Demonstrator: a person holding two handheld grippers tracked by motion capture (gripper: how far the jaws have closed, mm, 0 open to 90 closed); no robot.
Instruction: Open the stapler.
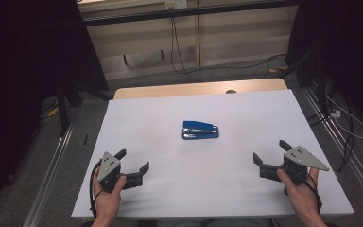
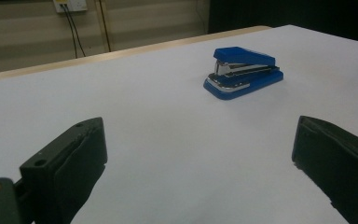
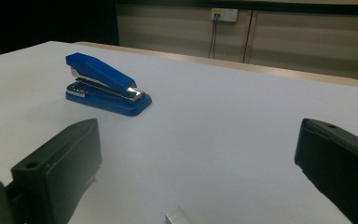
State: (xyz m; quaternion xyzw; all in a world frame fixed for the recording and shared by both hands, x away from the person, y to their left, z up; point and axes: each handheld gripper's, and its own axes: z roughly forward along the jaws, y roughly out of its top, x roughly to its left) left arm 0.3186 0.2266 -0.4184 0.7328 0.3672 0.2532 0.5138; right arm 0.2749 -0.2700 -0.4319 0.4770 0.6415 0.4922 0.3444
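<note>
We are looking at a dim room with a pale panelled wall (image 1: 227,33) and cables hanging from a socket. A white table (image 1: 208,189) is sitting before it, with a blue stapler (image 1: 200,130) lying near its middle. We are holding 2 tools near the front edge: the left gripper (image 1: 133,162) and the right gripper (image 1: 269,152), both spread wide and gripping nothing.

Your left hand (image 1: 108,189) comes in from the bottom edge and holds the black two-jaw left tool with its grey three-cornered plate (image 1: 133,162) low at the near left, its jaws spread wide with nothing between them, aimed forward and inward. Your right hand (image 1: 301,187) holds the matching right tool (image 1: 270,152) at the near right, jaws likewise wide apart and empty, angled inward.
</note>
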